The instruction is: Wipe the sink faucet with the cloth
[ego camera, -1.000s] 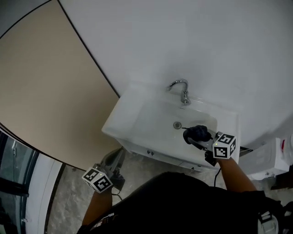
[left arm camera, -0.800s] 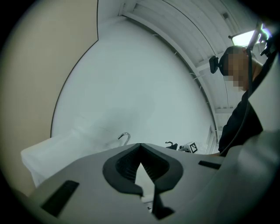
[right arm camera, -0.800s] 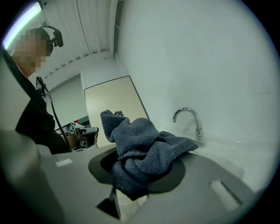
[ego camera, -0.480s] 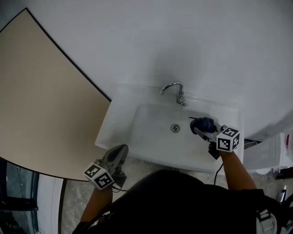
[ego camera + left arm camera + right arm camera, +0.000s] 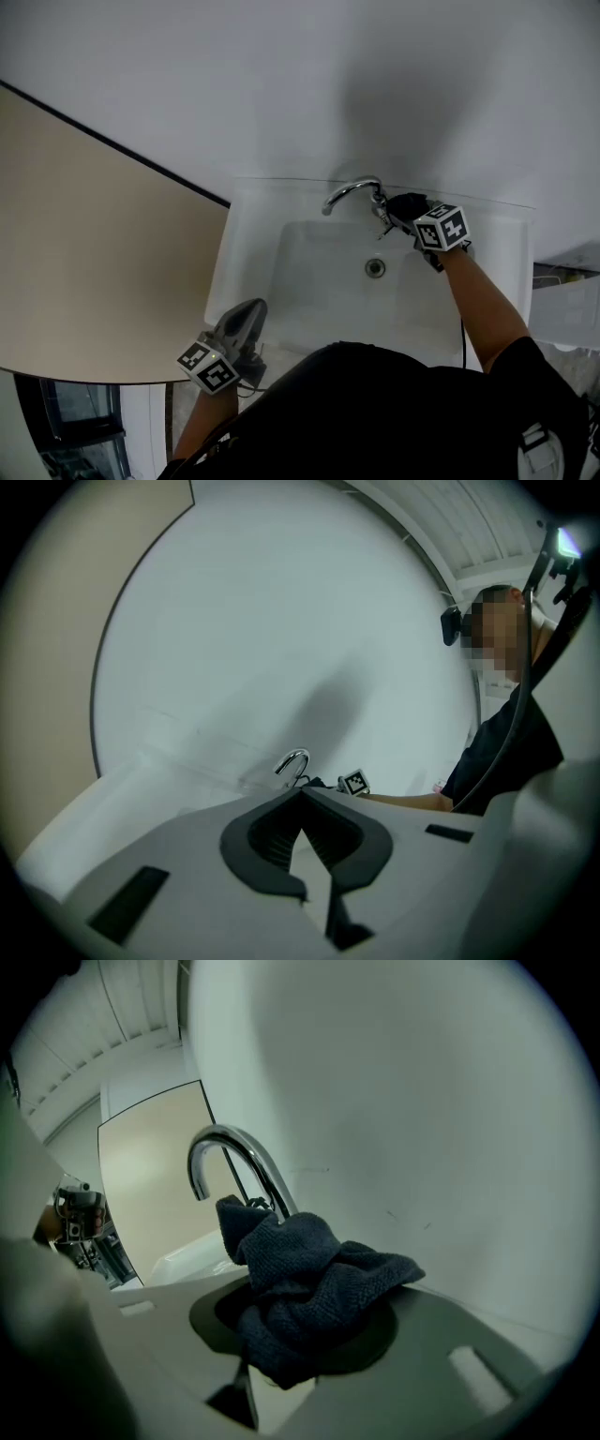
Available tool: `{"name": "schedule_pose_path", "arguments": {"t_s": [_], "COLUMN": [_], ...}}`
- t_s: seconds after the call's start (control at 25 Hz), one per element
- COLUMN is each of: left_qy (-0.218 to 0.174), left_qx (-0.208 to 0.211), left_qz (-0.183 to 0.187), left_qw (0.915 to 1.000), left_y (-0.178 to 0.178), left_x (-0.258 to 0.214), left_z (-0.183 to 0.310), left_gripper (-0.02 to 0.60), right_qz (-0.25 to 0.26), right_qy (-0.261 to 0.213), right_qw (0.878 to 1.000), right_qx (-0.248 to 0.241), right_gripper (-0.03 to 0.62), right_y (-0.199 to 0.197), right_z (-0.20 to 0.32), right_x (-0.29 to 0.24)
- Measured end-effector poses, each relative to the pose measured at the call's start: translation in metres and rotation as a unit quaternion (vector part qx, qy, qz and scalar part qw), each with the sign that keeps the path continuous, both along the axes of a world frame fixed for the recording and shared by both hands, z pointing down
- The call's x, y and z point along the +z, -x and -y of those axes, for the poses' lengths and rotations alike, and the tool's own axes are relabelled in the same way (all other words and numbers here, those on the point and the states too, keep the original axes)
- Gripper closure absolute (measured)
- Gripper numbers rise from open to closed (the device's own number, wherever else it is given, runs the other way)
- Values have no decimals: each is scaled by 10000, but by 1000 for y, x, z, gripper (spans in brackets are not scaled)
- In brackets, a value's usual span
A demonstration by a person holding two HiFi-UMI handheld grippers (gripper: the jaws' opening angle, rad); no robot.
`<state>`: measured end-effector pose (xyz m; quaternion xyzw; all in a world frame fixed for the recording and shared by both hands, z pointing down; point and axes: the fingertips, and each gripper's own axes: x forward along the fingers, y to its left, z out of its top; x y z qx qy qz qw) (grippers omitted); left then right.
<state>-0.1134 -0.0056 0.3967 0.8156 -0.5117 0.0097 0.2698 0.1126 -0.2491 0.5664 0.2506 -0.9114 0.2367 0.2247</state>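
Note:
A chrome curved faucet stands at the back of a white sink. My right gripper is shut on a bunched dark blue cloth, which is right beside the faucet's base on its right; whether it touches I cannot tell. In the right gripper view the cloth fills the jaws and the faucet arches just beyond it. My left gripper hovers shut and empty at the sink's front left corner. In the left gripper view its tips meet, with the faucet far ahead.
A drain sits in the middle of the basin. A white wall rises right behind the sink. A beige panel stands to the left, and a white fixture to the right.
My right gripper has carried the cloth from over the basin's right side up to the faucet's base. My left gripper has come closer to the sink's front left corner.

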Motion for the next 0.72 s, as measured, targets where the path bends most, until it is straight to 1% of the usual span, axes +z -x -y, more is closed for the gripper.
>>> {"name": "schedule_pose_path", "arguments": {"t_s": [0.08, 0.16, 0.28, 0.4, 0.48, 0.6, 0.64, 0.72], "left_qy": [31, 15, -106, -169, -180, -202, -195, -129], "left_qx": [251, 539, 1068, 1471, 1582, 1542, 1492, 1360], "left_qz": [32, 22, -112, -226, -219, -209, -214, -290], "left_qw": [9997, 9985, 9942, 9887, 9870, 9876, 9884, 9902], "left_y": [4, 11, 24, 42, 51, 61, 62, 63], "left_x": [10, 21, 32, 38, 40, 38, 37, 39], "left_z": [22, 43, 67, 72, 75, 76, 75, 73], "left_gripper": [589, 588, 589, 589, 589, 589, 589, 589], "right_qz": [-228, -426, -604, -817, -890, -745, -634, -235], "right_qy": [23, -16, 70, 204, 304, 468, 515, 665], "right_qw": [9997, 9991, 9964, 9915, 9896, 9900, 9906, 9907], "right_qx": [-81, 42, 582, 988, 1091, 1106, 1096, 1164], "right_gripper": [467, 467, 467, 467, 465, 462, 461, 461], "right_y": [17, 26, 24, 28, 29, 27, 25, 21], "right_z": [6, 11, 18, 19, 21, 22, 21, 24], "right_x": [14, 21, 24, 31, 35, 36, 36, 35]}}
